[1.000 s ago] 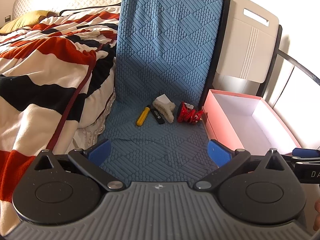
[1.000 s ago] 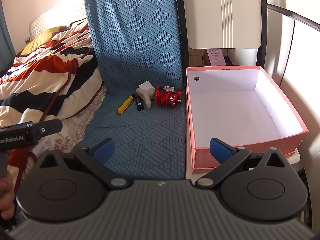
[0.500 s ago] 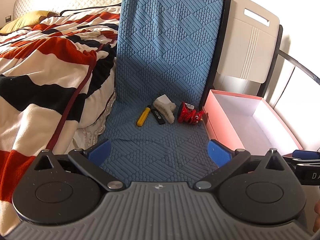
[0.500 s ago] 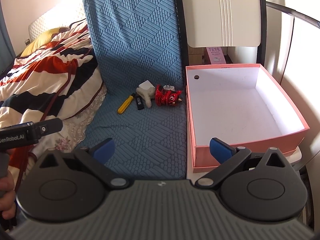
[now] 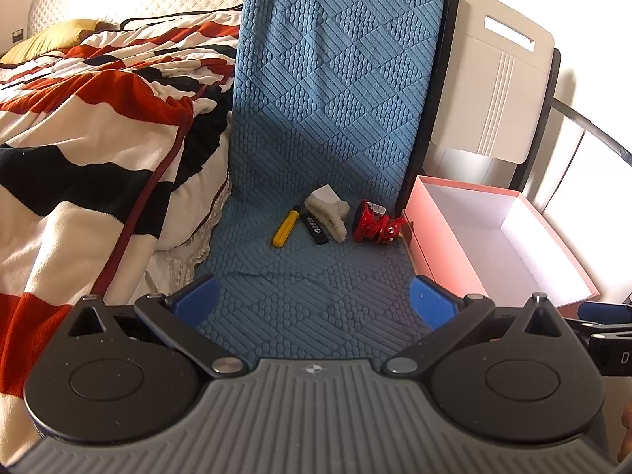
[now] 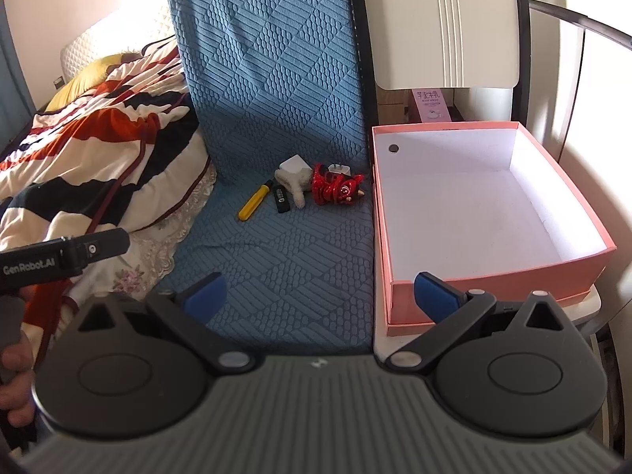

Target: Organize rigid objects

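- Small items cluster on mat (image 5: 316, 126), at the foot of its upright back.
- Row, left to right: screwdriver (image 5: 285, 227), flat stick (image 5: 316, 229), brush (image 5: 331, 217), toy (image 5: 375, 227).
- Charger block (image 5: 324, 196) just behind brush.
- Open box (image 6: 489, 201) right of mat, toy near its left wall.
- Bed blanket (image 5: 91, 126) left of mat.
- Panel (image 6: 442, 23) upright behind box.

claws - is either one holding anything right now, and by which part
Nothing is held. The left claw and right claw are both open and empty, short of the small items.
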A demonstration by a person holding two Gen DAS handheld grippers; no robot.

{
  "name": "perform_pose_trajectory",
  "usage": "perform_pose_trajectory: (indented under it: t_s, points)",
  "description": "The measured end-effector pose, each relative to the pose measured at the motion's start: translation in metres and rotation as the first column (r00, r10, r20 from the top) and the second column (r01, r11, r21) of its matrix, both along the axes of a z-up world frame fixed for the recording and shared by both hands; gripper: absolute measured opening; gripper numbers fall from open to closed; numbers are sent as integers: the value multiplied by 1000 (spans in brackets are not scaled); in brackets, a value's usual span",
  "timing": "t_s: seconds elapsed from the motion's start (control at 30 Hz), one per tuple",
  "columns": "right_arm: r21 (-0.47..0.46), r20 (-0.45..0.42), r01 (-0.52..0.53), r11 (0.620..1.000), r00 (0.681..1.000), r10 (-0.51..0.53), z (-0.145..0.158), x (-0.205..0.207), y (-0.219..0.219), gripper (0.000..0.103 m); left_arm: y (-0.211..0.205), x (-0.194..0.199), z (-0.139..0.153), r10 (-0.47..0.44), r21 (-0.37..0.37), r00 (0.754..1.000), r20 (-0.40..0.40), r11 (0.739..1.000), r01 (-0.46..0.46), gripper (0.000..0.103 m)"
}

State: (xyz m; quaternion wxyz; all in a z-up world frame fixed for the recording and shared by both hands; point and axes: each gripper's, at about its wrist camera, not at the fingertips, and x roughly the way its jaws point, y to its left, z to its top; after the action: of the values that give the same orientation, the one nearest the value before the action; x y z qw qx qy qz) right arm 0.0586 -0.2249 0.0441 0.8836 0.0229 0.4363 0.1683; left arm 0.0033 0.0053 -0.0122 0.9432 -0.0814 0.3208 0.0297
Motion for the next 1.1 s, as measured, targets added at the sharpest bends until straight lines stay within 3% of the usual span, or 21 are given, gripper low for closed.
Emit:
perform_pose_trajectory:
  t_s: [0.33, 0.5, 0.8, 1.1]
  points:
    - [35, -8, 23, 999, 1000, -23, -10, 5, -5, 103, 0, 8, -7, 5, 0, 1000, 2, 1000, -5, 103]
    - [142, -54, 74, 987, 996, -67, -22, 19, -6, 103, 4, 25, -22, 8, -9, 1000, -13, 1000, -8, 103]
    - [168, -78, 162, 972, 985, -151, -40, 46, 5, 100, 12, 69, -47, 25, -40, 999, -43, 999, -27, 103]
    - [212, -38, 180, 961, 984, -175, -47, 93, 30, 96, 26, 131, -73, 41, -74, 997, -71, 996, -46, 103]
